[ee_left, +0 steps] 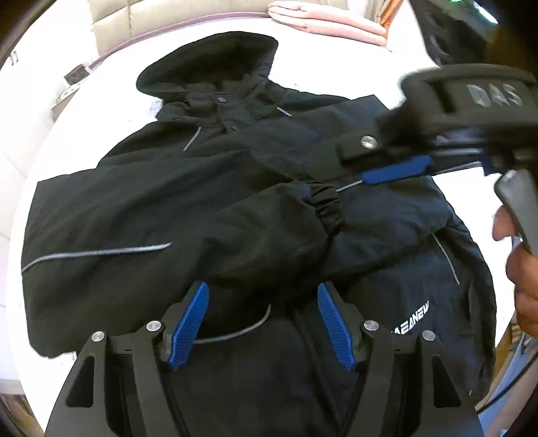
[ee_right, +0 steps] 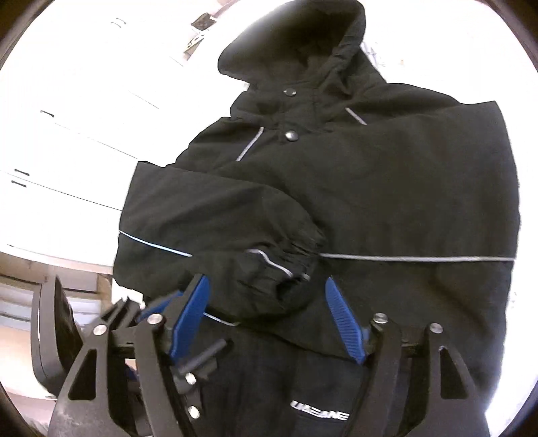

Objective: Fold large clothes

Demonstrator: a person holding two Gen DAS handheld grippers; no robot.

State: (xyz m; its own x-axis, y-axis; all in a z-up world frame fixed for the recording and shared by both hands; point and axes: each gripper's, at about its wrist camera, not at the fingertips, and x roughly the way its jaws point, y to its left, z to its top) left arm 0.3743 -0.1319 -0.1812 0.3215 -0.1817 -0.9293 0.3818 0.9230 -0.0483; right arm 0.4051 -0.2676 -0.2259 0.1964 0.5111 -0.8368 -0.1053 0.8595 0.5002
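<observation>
A black hooded jacket [ee_left: 188,201] lies flat on a white table [ee_left: 101,111], front up, hood [ee_left: 208,64] at the far end. Both sleeves are folded across the chest; one elastic cuff [ee_left: 324,208] lies near the middle. My left gripper [ee_left: 262,319] is open and empty, hovering over the jacket's lower front. My right gripper [ee_right: 267,316] is open and empty just above the lower sleeve cuff [ee_right: 296,265]. The right gripper also shows in the left wrist view [ee_left: 396,171], above the jacket's right side. The jacket [ee_right: 386,201] fills the right wrist view.
A folded pink cloth [ee_left: 329,22] lies at the table's far edge. A beige sofa [ee_left: 134,16] stands behind the table. White cabinet drawers [ee_right: 67,134] are at the left. A black chair [ee_right: 57,329] stands at the lower left.
</observation>
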